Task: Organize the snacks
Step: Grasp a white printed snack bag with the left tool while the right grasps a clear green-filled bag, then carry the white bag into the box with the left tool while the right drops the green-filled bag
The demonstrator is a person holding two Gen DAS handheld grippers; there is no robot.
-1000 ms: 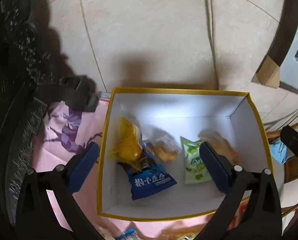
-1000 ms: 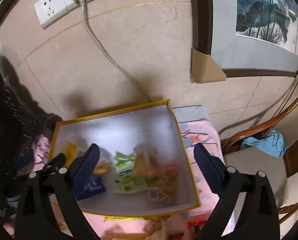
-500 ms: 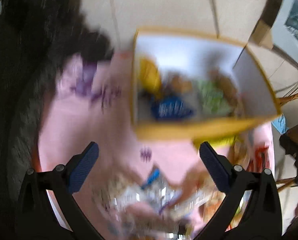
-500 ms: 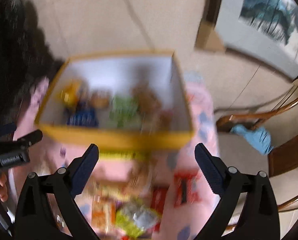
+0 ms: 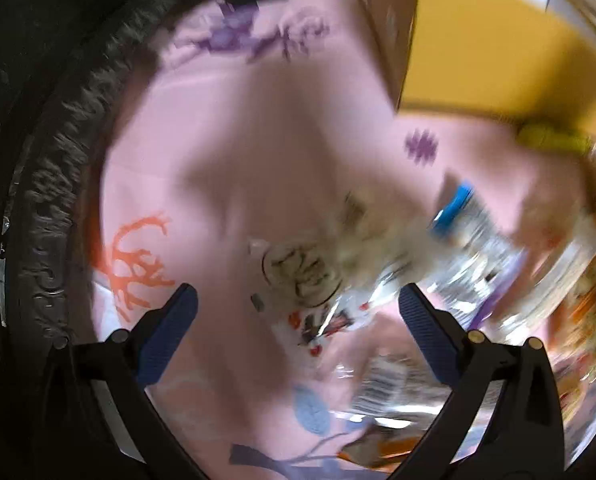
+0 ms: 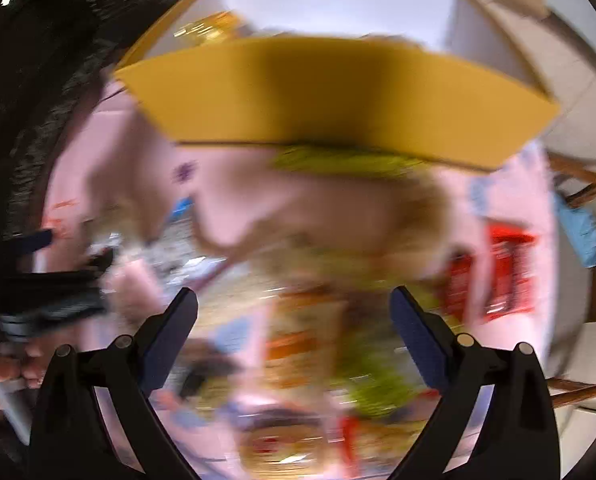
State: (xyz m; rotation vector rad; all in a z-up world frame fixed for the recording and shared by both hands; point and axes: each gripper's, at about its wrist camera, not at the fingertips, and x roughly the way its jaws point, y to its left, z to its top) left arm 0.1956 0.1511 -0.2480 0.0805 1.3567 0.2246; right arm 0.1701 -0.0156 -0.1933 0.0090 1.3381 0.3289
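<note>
Pink cloth (image 5: 225, 152) on counter, blurred snack packets (image 6: 310, 340) scattered before yellow box (image 6: 338, 92); my left hand-held gripper (image 5: 298, 316) and right hand-held gripper (image 6: 293, 314) both spread wide, empty

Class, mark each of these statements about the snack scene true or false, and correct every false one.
1. Both grippers, left gripper and right gripper, are open and empty. True.
2. The yellow box is white inside. True.
3. The cloth under the snacks is plain green. False: it is pink with printed patterns.
4. Loose snack packets lie in front of the box. True.
5. The red packets lie inside the box. False: they lie on the cloth outside it.
</note>
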